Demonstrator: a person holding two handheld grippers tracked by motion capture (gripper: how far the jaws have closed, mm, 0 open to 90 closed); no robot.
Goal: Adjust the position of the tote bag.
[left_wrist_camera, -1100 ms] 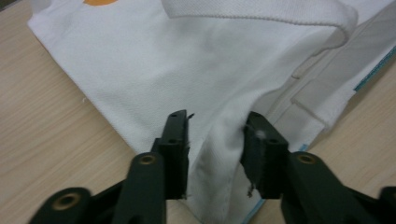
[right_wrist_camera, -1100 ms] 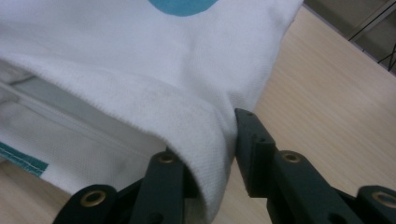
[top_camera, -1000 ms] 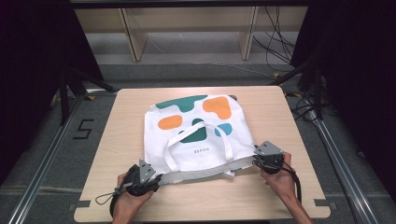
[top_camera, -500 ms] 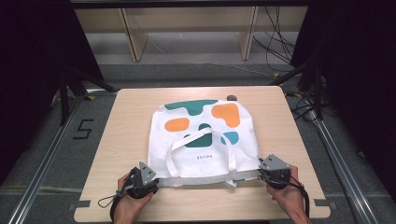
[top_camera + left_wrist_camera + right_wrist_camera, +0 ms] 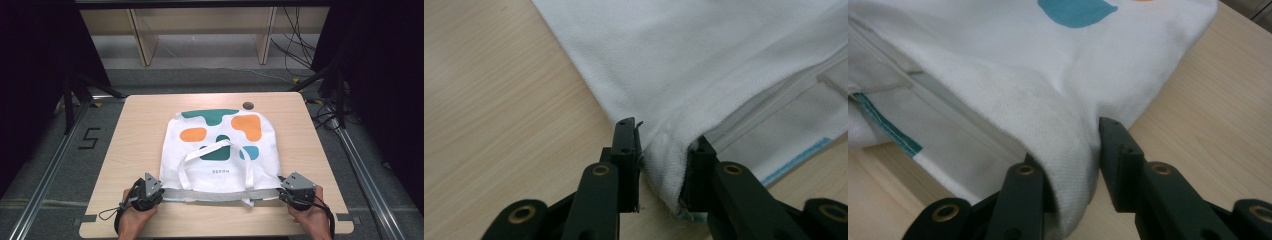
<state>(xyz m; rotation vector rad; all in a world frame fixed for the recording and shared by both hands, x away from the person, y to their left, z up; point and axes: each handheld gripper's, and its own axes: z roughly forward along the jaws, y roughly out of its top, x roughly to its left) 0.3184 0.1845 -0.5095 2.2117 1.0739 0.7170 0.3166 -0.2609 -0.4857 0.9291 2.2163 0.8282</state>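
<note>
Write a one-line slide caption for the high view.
Both grippers, left and right, pinch the near corners of a white tote bag lying flat on the wooden table.

Lab/test rig: black curtains (image 5: 35, 60), floor rails (image 5: 45, 170), loose cables (image 5: 295, 45).

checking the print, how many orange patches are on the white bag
2 on the white bag: a small oval orange patch left of centre, and a larger orange patch toward the far right corner. The underside is hidden, so more may lie there.
</note>
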